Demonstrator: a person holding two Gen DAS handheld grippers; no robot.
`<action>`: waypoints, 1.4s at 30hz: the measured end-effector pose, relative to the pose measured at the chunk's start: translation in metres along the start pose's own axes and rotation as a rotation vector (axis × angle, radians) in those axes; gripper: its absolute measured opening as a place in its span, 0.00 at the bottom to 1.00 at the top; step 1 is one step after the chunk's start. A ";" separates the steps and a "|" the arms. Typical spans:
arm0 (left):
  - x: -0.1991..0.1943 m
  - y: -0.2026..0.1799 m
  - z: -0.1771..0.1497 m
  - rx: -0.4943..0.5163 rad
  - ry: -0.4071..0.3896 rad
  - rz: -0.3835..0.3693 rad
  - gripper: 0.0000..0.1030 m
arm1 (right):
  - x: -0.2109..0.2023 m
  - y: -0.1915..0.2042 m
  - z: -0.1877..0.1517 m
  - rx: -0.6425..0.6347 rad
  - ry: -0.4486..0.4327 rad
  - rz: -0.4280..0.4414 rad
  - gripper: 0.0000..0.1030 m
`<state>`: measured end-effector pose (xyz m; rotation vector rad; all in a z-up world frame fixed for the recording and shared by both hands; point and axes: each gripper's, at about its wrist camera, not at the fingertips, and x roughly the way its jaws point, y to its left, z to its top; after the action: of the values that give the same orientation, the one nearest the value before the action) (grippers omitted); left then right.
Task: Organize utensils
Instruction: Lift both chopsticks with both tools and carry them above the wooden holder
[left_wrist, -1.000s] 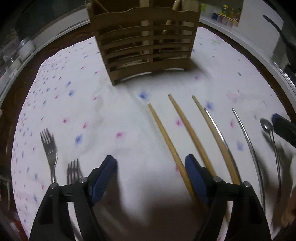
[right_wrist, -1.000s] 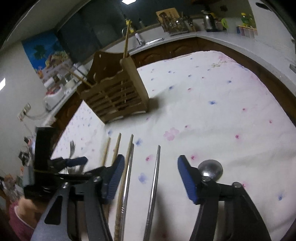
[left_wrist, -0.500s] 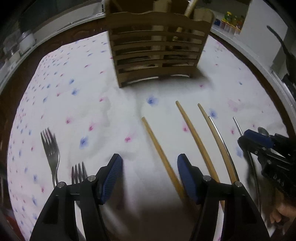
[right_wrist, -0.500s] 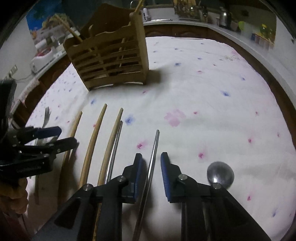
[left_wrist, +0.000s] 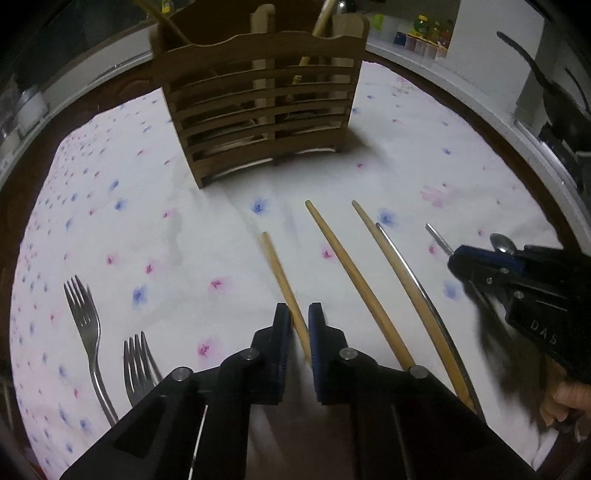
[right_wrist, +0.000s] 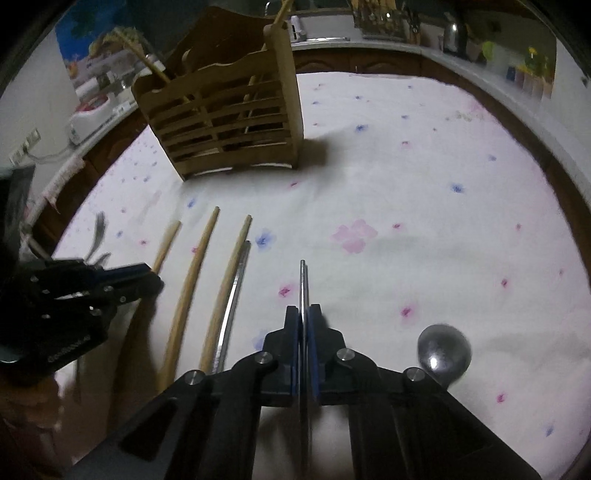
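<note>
A slatted wooden utensil holder (left_wrist: 258, 107) stands at the far side of the flowered cloth; it also shows in the right wrist view (right_wrist: 225, 122). My left gripper (left_wrist: 299, 325) is shut on the leftmost wooden chopstick (left_wrist: 279, 269). Two more wooden chopsticks (left_wrist: 347, 269) and a metal chopstick (left_wrist: 406, 266) lie to its right. My right gripper (right_wrist: 303, 321) is shut on another metal chopstick (right_wrist: 303, 284). A spoon (right_wrist: 443, 350) lies just right of it. Two forks (left_wrist: 85, 317) lie at the left.
The holder has a few wooden utensils standing in it (left_wrist: 317, 26). A kitchen counter with jars (left_wrist: 424, 33) runs behind the table. The table's dark wooden rim (right_wrist: 554, 173) curves round the cloth.
Both grippers have closed from open: the left on the leftmost wooden chopstick, the right on the metal chopstick. Both moved forward toward the utensils.
</note>
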<state>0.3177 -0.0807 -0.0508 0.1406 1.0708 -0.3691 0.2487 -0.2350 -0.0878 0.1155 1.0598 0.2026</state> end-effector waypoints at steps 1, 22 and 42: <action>-0.001 0.003 -0.001 -0.016 0.004 -0.015 0.07 | -0.002 -0.001 0.000 0.008 0.001 0.013 0.05; -0.002 -0.014 0.005 0.052 0.004 0.032 0.04 | -0.001 0.000 -0.003 -0.003 0.025 0.056 0.05; -0.174 0.042 -0.068 -0.142 -0.394 -0.167 0.04 | -0.147 0.018 0.001 0.009 -0.309 0.117 0.05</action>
<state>0.2024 0.0173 0.0670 -0.1454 0.7170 -0.4481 0.1778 -0.2495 0.0420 0.2110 0.7471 0.2764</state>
